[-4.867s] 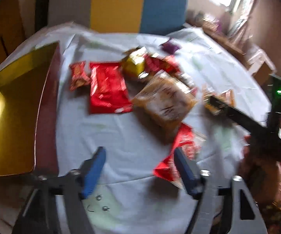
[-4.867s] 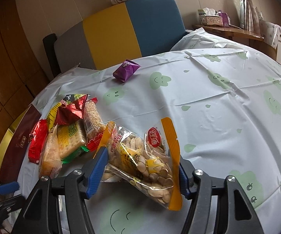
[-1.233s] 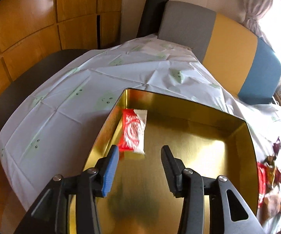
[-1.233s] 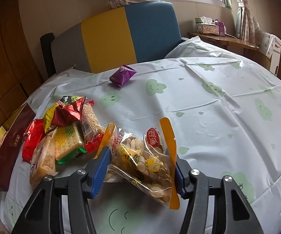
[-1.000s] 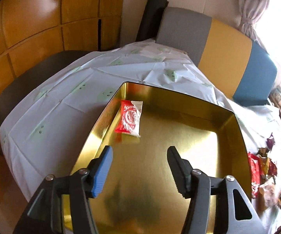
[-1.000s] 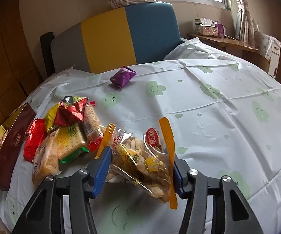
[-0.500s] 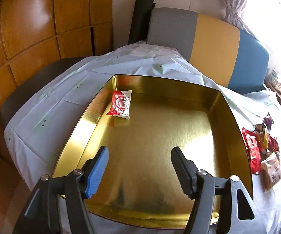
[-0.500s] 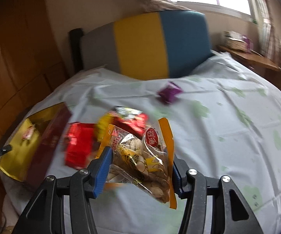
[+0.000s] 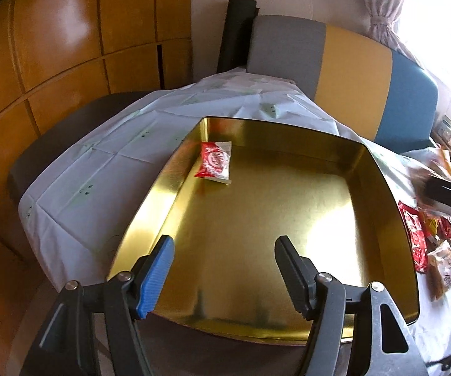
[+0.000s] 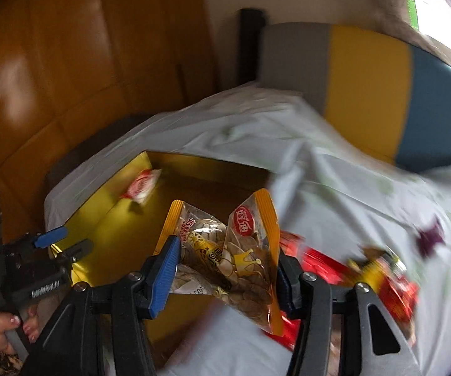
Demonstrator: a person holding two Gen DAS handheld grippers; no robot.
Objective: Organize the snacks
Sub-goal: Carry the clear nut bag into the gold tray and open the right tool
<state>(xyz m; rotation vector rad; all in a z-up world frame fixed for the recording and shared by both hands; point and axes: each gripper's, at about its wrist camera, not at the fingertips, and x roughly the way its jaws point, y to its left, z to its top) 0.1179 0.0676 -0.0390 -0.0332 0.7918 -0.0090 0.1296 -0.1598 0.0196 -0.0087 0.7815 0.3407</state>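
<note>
We hold the left gripper (image 9: 223, 269) over the gold tray's (image 9: 175, 188) near edge, jaws spread, empty. The right gripper (image 10: 225, 269) hangs above the tray's right edge, jaws pinching the seed bag (image 10: 225, 247).

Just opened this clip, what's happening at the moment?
Snacks are being sorted into a gold tin. The right gripper is shut on a bag of seeds and carries it toward the tin. The left gripper hangs open over the tin's near edge, holding nothing. One red-and-white packet already lies inside; other snacks wait on the tablecloth.
</note>
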